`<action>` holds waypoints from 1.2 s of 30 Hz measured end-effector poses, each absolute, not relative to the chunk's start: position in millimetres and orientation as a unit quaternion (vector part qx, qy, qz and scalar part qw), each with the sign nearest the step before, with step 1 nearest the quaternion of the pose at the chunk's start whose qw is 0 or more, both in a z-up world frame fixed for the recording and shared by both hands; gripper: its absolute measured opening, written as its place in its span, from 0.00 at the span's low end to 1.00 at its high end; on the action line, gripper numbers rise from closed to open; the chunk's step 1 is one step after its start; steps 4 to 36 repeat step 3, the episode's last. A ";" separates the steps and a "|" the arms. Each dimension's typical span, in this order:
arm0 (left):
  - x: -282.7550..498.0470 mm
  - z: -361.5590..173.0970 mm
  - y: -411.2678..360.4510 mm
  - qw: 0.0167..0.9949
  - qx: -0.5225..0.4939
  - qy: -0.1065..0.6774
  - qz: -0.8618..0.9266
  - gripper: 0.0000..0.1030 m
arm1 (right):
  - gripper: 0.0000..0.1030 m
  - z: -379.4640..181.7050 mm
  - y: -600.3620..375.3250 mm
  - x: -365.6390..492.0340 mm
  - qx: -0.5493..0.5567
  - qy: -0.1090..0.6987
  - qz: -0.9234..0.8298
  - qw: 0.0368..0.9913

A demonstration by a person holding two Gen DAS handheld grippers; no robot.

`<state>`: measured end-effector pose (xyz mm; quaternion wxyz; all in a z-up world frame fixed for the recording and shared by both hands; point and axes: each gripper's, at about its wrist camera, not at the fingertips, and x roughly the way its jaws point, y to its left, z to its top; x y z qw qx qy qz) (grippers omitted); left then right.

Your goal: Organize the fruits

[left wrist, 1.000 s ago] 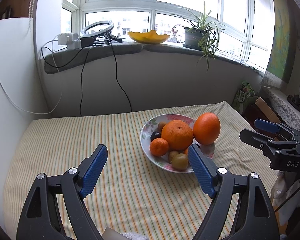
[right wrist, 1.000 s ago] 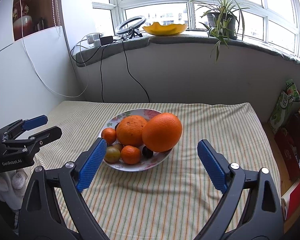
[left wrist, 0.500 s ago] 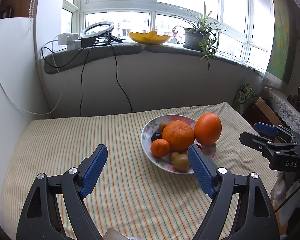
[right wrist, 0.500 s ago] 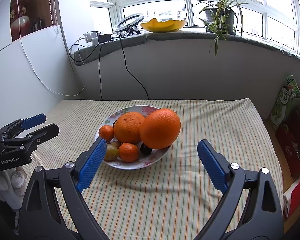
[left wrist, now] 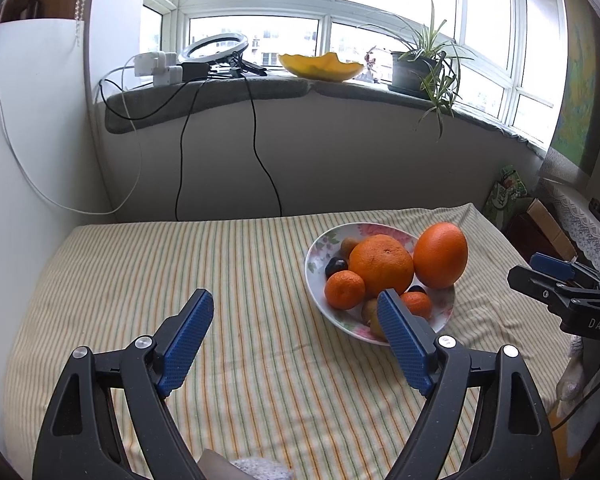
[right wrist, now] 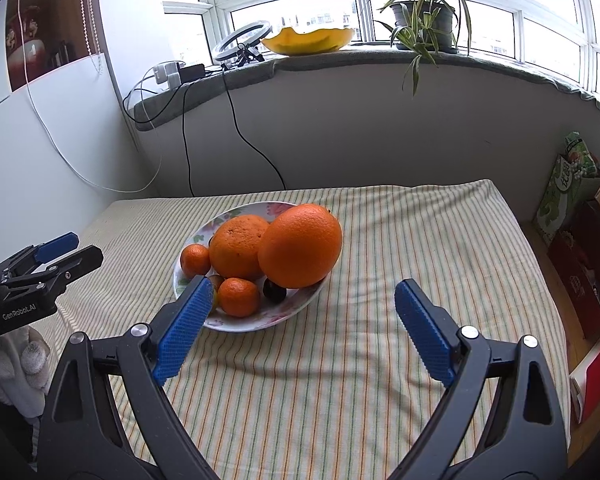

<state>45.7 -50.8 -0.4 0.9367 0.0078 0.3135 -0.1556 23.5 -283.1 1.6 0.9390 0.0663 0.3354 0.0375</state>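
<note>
A floral white bowl (left wrist: 320,248) (right wrist: 236,326) on the striped tablecloth holds two large oranges (left wrist: 381,264) (left wrist: 441,255), small mandarins (left wrist: 345,289), a dark plum (left wrist: 335,267) and brownish kiwis. In the right wrist view the biggest orange (right wrist: 300,246) sits at the bowl's right rim, with a mandarin (right wrist: 239,297) and a plum (right wrist: 275,290) in front. My left gripper (left wrist: 294,322) is open and empty, hovering left of and before the bowl. My right gripper (right wrist: 304,312) is open and empty, just before the bowl.
The striped tablecloth (left wrist: 188,272) covers the table against a white wall. The windowsill holds a yellow dish (left wrist: 320,67), a ring light (left wrist: 214,46), chargers with dangling cables and a potted plant (left wrist: 414,68). Boxes and bags (right wrist: 580,224) stand right of the table.
Both grippers have drifted slightly; the bowl sits a bit farther right in the left view and a bit farther left and closer in the right view. Both stay open.
</note>
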 end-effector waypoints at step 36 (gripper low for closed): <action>41.7 0.5 -53.0 0.940 0.019 0.301 -0.160 0.81 | 0.92 1.5 -284.4 24.6 0.066 0.336 0.036 0.939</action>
